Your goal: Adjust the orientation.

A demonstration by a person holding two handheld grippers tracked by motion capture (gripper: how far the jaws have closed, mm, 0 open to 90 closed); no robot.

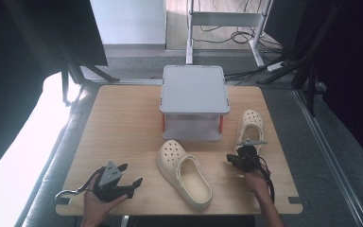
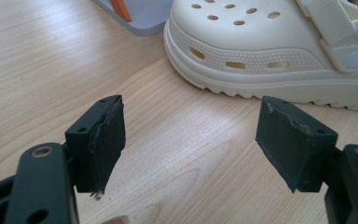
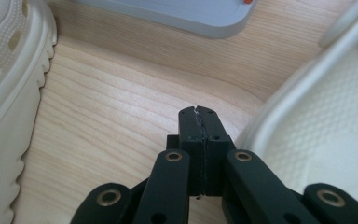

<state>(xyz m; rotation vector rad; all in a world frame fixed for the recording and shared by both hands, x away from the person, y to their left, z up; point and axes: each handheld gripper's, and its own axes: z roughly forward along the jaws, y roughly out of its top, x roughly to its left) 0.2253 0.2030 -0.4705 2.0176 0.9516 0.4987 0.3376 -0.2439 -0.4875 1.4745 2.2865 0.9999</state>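
While waiting at the lower left of the high view, gaping wide and gripping nothing: left gripper (image 1: 131,174), pads (image 2: 105,140) far apart over bare table (image 1: 123,127), aimed at the side of the near clog (image 1: 184,175) (strap and rivet plain at the upper right of the left gripper view), probably held back and ready to steady or take that shoe. At the lower right of the high view: right gripper (image 1: 234,158), pinched fully shut with nothing between the jaws, tip low over the wood and just beside the heel end of the far clog (image 1: 250,124). Along its own jaws, cream rim of that clog curving down the right side of the frame, close to the tip, whether touching hard to say; sole edge of the near clog down the left side. Likely closed to a narrow point so as to slip against or under the rim, or to nudge the shoe. Both clogs flat on their soles, well apart, toes toward the grey rack (image 1: 194,90) at upper centre, presumably their destination, both shelves vacant.
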